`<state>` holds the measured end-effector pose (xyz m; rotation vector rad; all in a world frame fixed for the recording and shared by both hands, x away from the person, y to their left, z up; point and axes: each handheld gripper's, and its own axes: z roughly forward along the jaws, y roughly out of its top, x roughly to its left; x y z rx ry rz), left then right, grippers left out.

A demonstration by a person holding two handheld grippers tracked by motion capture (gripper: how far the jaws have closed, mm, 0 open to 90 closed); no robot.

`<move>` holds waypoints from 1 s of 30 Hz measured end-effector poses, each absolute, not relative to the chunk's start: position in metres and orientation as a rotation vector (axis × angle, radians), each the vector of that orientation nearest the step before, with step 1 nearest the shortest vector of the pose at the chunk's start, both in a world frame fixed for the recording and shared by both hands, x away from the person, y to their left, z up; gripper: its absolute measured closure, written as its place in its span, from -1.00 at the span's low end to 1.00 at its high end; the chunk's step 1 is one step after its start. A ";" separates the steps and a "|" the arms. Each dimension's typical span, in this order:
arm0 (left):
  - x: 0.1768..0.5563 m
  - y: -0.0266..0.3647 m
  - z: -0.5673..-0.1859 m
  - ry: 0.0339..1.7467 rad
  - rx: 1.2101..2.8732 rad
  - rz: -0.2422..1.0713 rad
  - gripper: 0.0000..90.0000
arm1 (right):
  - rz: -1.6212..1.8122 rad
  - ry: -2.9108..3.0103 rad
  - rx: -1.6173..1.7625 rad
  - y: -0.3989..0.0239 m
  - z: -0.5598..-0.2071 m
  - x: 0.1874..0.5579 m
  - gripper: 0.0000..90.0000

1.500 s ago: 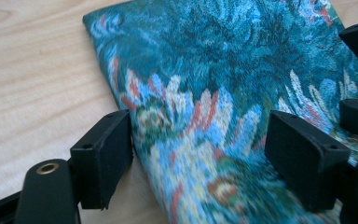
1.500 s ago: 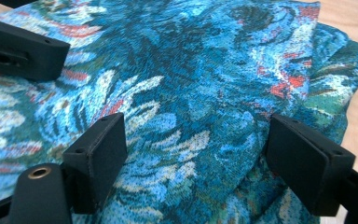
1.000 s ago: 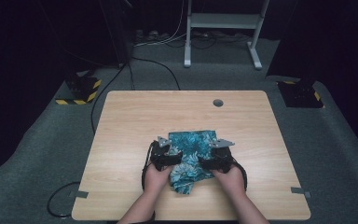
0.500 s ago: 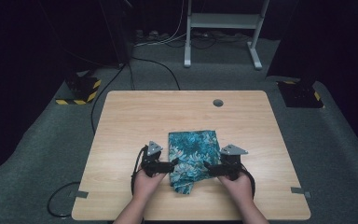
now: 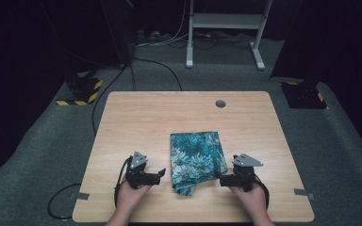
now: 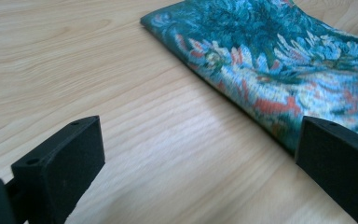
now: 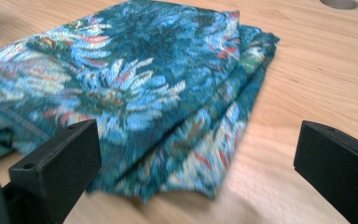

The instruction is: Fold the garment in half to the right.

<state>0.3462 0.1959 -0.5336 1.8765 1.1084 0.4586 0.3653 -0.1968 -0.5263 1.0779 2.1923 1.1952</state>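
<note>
I am holding two released grippers, left gripper and right gripper, flanking one folded cloth that is lying lengthwise from near to far.

Both grippers off cloth now, earlier both on it near middle. Left gripper pulled out to cloth's left, right gripper to its right edge. Jaws on both just opened wide, nothing between. Cloth now lies flat, folded.

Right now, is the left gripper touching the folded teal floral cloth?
Apart: high view shows bare wood between the left gripper and the cloth.
</note>
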 end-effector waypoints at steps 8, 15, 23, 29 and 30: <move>0.324 0.225 -0.537 1.138 1.903 0.484 -0.97 | 1.165 2.182 1.071 -0.221 -0.528 0.346 -1.00; 0.306 0.243 -0.542 1.159 1.936 0.501 -0.97 | 1.116 2.169 1.094 -0.247 -0.531 0.331 -1.00; 0.298 0.247 -0.544 1.140 2.018 0.579 -0.98 | 1.058 2.161 1.123 -0.273 -0.538 0.319 -1.00; 0.297 0.242 -0.545 1.160 2.058 0.643 -0.94 | 1.033 2.164 1.144 -0.277 -0.540 0.315 -0.99; 0.297 0.242 -0.545 1.161 2.055 0.648 -0.95 | 1.032 2.162 1.145 -0.277 -0.540 0.315 -0.99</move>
